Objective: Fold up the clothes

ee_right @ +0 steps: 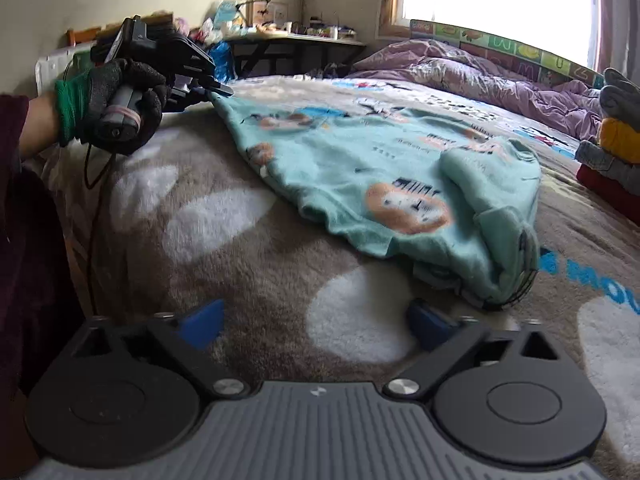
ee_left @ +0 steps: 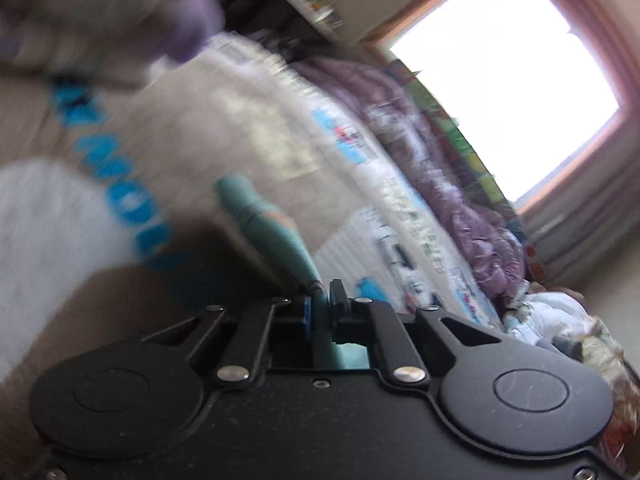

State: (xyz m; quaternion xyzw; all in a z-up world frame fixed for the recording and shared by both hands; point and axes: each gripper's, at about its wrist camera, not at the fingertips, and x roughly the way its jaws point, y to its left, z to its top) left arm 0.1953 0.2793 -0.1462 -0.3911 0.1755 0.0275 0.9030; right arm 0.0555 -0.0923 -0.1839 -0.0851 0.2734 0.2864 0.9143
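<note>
A teal printed garment lies spread on the brown patterned blanket, bunched at its near right end. My left gripper, held by a gloved hand, is shut on the garment's far left corner and lifts it. In the blurred left wrist view the left gripper pinches a stretched strip of the teal garment. My right gripper hovers open above the blanket, just short of the garment's near edge, with nothing between its blue fingertips.
A stack of folded clothes sits at the right edge of the bed. A purple duvet lies crumpled by the window. A cluttered table stands against the far wall.
</note>
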